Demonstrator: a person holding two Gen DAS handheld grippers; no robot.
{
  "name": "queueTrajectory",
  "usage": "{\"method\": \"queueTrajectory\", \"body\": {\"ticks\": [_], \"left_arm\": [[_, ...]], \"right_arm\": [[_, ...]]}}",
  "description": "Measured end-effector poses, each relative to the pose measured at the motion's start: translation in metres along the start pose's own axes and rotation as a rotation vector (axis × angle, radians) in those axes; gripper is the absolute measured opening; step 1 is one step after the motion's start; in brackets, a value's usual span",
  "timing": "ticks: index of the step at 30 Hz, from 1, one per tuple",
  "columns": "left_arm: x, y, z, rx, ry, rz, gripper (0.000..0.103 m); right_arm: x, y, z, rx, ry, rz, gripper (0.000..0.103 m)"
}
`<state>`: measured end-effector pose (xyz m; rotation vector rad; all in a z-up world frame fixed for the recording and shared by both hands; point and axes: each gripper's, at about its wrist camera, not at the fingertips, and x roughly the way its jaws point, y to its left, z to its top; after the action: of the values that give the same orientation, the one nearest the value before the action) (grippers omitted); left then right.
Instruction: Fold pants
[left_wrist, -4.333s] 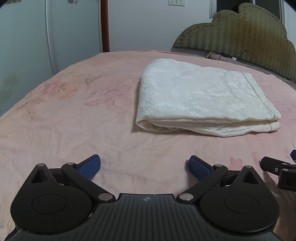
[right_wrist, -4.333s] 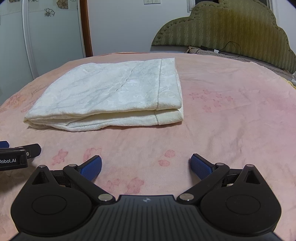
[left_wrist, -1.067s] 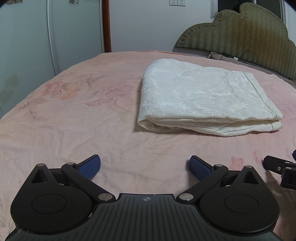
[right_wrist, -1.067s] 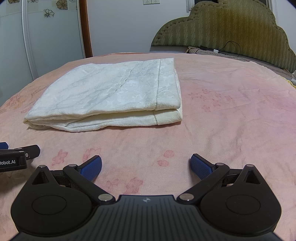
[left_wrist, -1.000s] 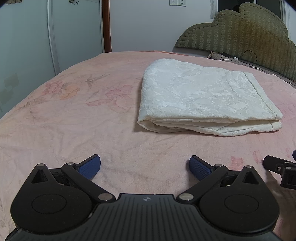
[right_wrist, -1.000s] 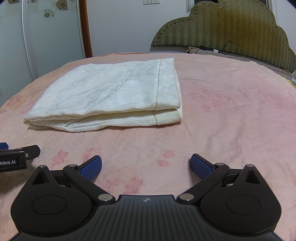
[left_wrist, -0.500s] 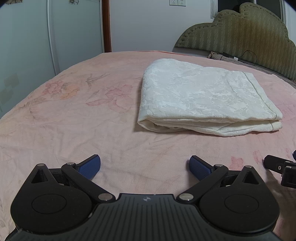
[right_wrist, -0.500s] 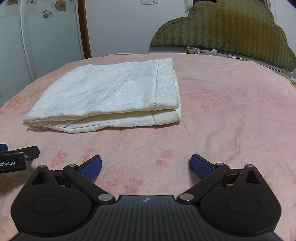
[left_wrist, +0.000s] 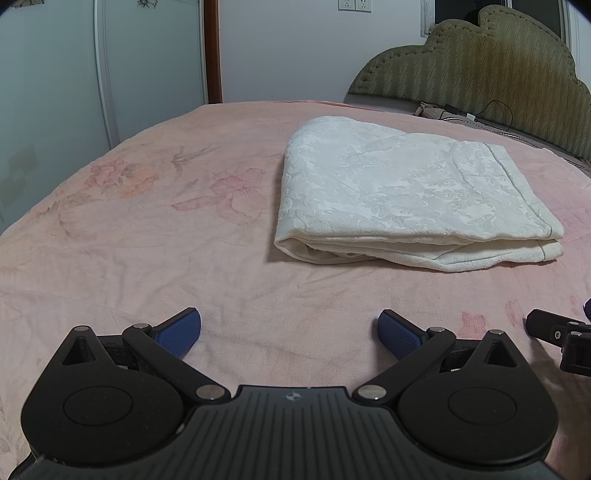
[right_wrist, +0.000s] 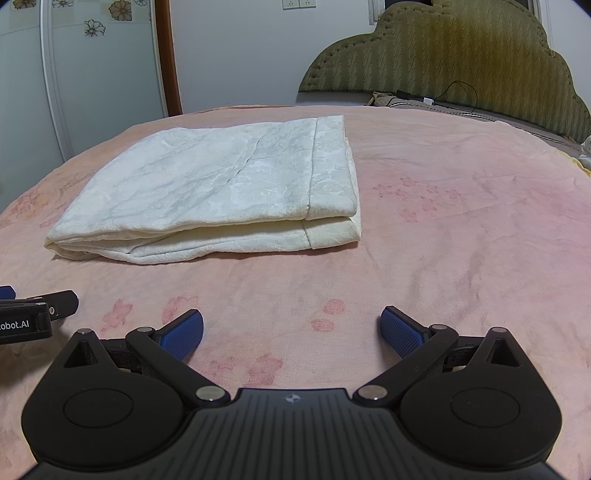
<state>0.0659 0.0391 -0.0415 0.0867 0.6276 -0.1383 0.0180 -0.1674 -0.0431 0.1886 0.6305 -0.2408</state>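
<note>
Cream damask pants (left_wrist: 402, 192) lie folded rectangular on pink blanket (left_wrist: 147, 229).

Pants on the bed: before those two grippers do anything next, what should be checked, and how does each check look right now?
1. Pants folded into a flat stack: ok.
2. Stack lies fully on the bedspread, away from the edge: ok.
3. Left gripper open, holding nothing: ok.
4. Right gripper open, holding nothing: ok.
5. Both grippers clear of the pants: ok.
6. Layers even on the far side: cannot tell.
</note>
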Motion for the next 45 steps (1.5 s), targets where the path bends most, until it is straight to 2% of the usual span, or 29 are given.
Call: {"method": "queueTrajectory", "body": {"ticks": [21, 27, 35, 45], "left_arm": [[0.0, 0.0003, 0.0002, -0.001, 0.0, -0.001, 0.103], [-0.0007, 0.0003, -0.0004, 0.001, -0.002, 0.002, 0.103], [-0.0019, 0.0001, -0.0006, -0.001, -0.001, 0.003, 0.103], [-0.0028, -0.0008, -0.001, -0.005, 0.0, 0.001, 0.103]], "right_arm": [[-0.0005, -0.0008, -0.0002, 0.002, -0.001, 0.001, 0.103], [-0.0009, -0.0052, 0.0001, 0.042, -0.008, -0.032, 0.103], [0.0021, 0.0005, 0.0012, 0.004, 0.007, -0.052, 0.103], [0.0009, -0.0037, 0.0001, 0.014, 0.002, -0.034, 0.103]]}}
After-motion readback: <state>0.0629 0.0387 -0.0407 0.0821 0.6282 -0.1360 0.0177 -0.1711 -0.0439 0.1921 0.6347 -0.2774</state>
